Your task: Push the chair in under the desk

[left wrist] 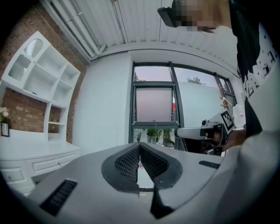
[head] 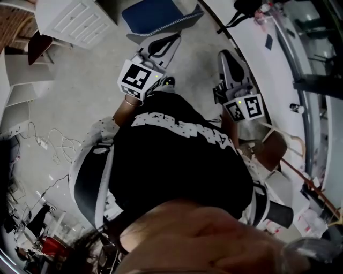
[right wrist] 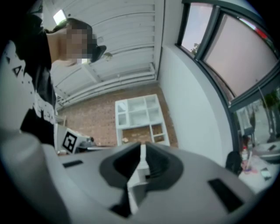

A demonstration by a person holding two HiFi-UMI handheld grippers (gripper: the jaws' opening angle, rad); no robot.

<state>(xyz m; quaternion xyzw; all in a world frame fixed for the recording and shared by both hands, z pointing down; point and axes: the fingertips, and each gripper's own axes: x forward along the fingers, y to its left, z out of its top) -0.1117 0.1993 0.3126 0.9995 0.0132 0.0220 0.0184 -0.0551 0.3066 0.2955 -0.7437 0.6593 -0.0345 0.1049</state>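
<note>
Grey floor [head: 80, 101], white shelving [left wrist: 41, 81], brick wall [right wrist: 89, 118]

left gripper [left wrist: 140, 148]: grey body, black mesh-textured pads
right gripper [right wrist: 142, 151]: grey body, dark pads
marker cube [head: 140, 77] on the left gripper: black-and-white squares
shirt [head: 182, 160] behind both grippers: black, white print
shelf unit [left wrist: 41, 81] left of the left gripper: white
brick wall [left wrist: 24, 111] behind it: red-brown

- Shelf [left wrist: 41, 76] is standing against brick wall [left wrist: 22, 109].
- Window [left wrist: 154, 104] is showing plants [left wrist: 153, 133].
- Cables [head: 53, 143] are lying on floor [head: 86, 75].
- Blue thing [head: 153, 15] is sitting on floor.
</note>
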